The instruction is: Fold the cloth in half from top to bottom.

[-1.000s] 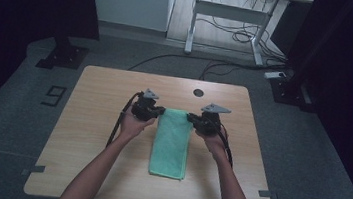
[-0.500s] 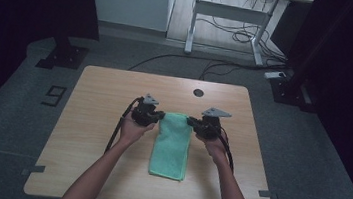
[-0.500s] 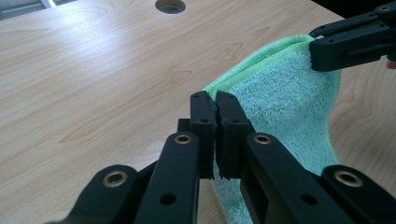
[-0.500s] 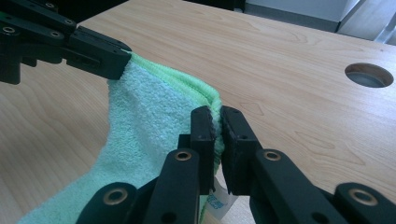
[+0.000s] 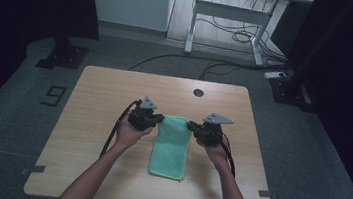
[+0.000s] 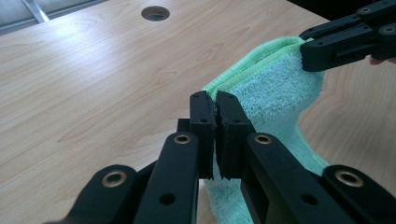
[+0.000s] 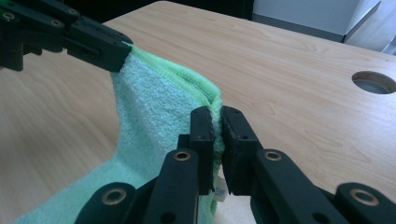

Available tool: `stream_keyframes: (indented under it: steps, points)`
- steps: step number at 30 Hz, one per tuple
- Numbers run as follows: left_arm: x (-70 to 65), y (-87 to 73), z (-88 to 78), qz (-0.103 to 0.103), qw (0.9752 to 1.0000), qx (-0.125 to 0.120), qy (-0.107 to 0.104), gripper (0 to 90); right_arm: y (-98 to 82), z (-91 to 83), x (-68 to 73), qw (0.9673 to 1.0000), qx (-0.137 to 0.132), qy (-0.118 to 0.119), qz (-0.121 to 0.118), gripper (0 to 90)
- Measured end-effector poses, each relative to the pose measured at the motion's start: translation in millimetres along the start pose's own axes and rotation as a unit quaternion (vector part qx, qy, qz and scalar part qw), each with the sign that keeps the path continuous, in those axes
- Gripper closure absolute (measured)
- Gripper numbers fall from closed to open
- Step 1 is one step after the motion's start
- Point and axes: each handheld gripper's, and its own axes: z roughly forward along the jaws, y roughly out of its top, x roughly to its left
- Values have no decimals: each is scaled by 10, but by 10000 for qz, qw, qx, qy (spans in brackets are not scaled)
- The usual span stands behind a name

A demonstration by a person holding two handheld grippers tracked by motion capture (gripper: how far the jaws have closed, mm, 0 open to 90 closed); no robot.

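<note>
A folded mint-green towel (image 5: 171, 146) lies lengthwise on the wooden table (image 5: 94, 95), with its far end lifted. My left gripper (image 5: 158, 119) is shut on the towel's far left corner (image 6: 261, 93); the edge runs between its pads. My right gripper (image 5: 191, 127) is shut on the far right corner (image 7: 159, 107), pinching the doubled hem. In each gripper view the other gripper's black jaws clamp the opposite corner, so the far edge hangs stretched between the two. The near end of the towel rests flat on the table.
A round cable hole (image 5: 198, 92) sits in the table near its far edge. Cables trail from both grippers toward the person's forearms (image 5: 101, 171). Beyond the table stand a metal desk frame (image 5: 229, 15) and floor cables.
Both hands have drawn a little toward the near side of the table, carrying the towel's far edge with them. Both grips hold the same corners.
</note>
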Motion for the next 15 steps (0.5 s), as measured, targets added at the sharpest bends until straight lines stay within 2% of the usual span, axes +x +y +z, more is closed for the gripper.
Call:
stream_keyframes:
  steps: [15]
  points:
    - [-104,-209,-118,47,9999,-30,-121,859,-145,-90,157,9998,-25,163,-100,835]
